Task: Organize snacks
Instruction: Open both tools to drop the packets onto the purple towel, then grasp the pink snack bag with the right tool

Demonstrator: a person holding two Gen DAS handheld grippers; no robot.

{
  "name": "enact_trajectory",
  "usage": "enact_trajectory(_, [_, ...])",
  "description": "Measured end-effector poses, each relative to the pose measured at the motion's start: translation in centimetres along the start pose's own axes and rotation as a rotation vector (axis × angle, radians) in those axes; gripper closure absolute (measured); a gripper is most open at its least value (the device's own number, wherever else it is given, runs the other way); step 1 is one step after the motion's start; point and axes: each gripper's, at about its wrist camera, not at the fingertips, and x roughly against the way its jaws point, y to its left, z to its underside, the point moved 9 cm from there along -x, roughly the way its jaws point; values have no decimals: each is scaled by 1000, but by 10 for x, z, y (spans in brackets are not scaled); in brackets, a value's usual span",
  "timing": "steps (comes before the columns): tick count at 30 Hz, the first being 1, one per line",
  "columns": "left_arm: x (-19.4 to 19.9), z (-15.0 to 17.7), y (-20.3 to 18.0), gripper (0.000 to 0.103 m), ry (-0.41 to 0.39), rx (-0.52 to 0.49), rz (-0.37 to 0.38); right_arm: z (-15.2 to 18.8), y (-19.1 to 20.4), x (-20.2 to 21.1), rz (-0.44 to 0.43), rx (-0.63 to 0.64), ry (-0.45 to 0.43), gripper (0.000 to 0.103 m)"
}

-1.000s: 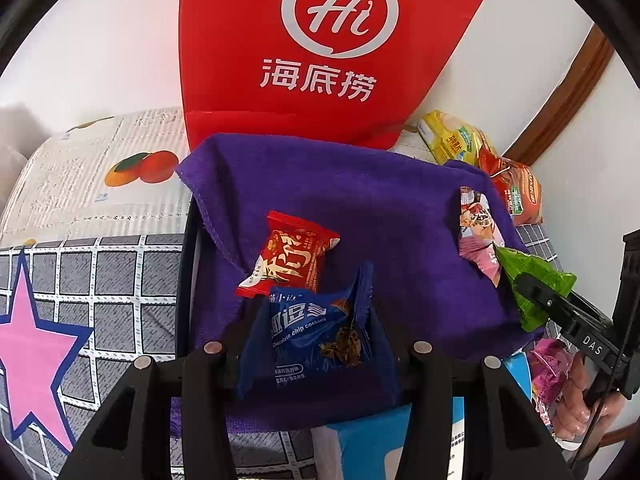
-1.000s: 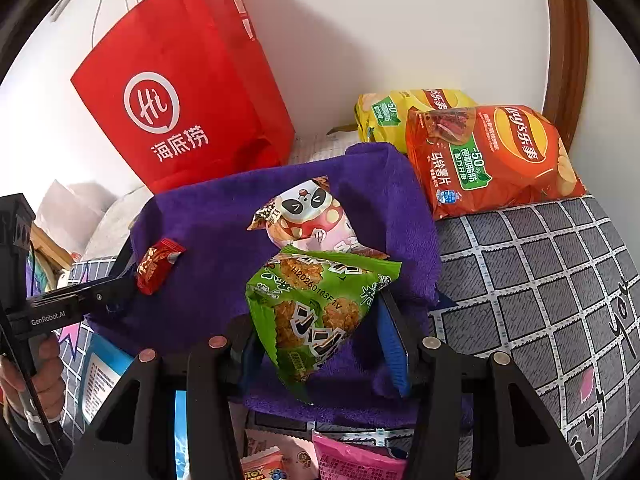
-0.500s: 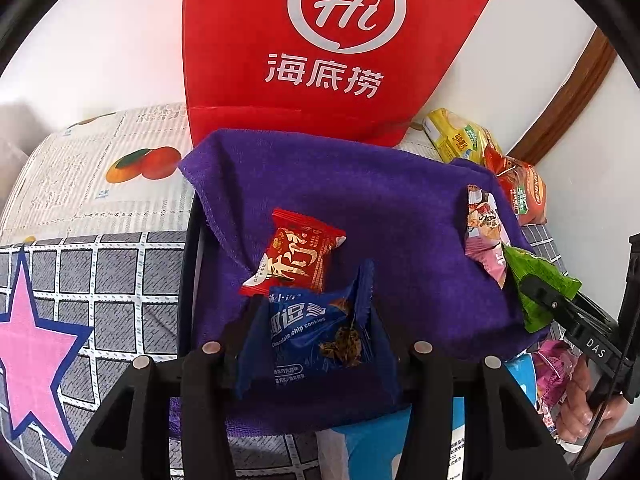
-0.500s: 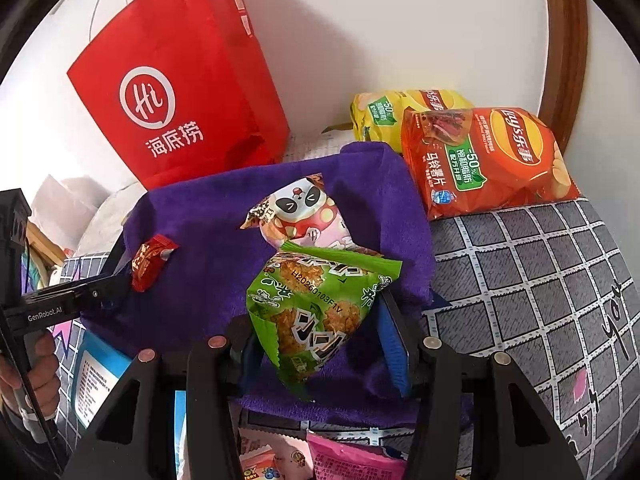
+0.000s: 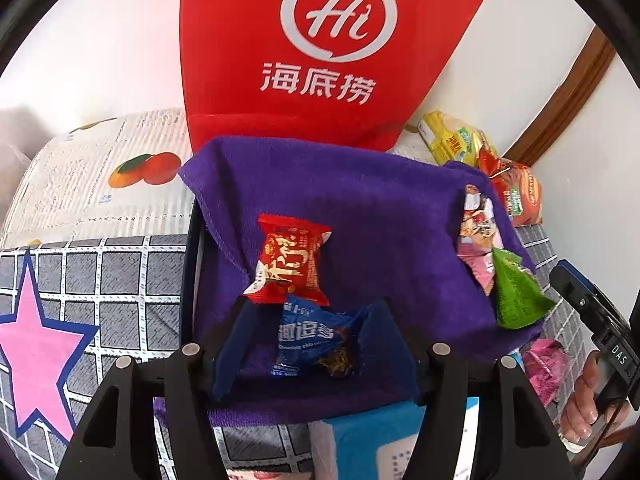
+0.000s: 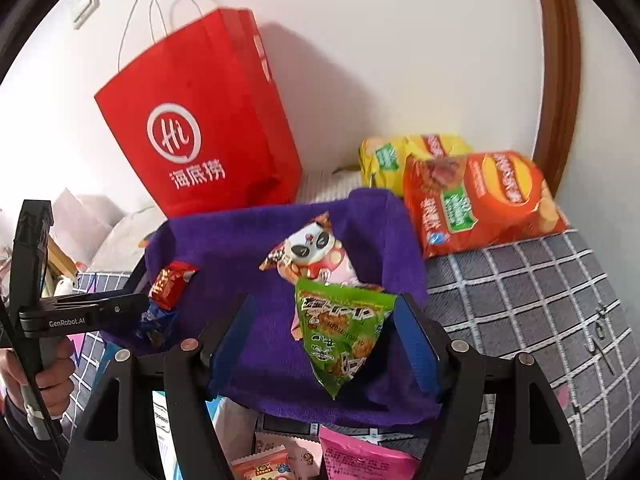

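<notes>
Purple-lined basket (image 6: 224,248) holds red (image 5: 290,260), blue (image 5: 316,336), panda (image 6: 310,252), green packets (image 6: 340,332).

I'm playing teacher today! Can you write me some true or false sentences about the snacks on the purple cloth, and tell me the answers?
1. The blue cookie packet lies between the left gripper's jaws. True.
2. The red snack packet sits on the checked blanket. False: it lies on the purple cloth, right above the blue packet.
3. The right gripper has the green packet between its jaws. True; the jaws have just been opening.
4. The panda packet is inside the red paper bag. False: it lies on the cloth, touching the green packet.
</notes>
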Motion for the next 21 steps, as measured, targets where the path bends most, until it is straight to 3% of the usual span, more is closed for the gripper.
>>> enact_trajectory(7, [18,-4,-9,41,-7,-16,30,-5,-3,43,-16,-19,-78,31])
enact_trajectory(12, [33,-8,-13,41,-22,-14,55,23,-21,59,25,-64,-34,31])
enact_trajectory(16, [44,-11,-16,41,-35,-10,88,55,-34,66,58,-116,-2,17])
enact_trajectory(21, [61,-16,-22,38,-65,-20,119,88,-37,63,63,-132,45,16])
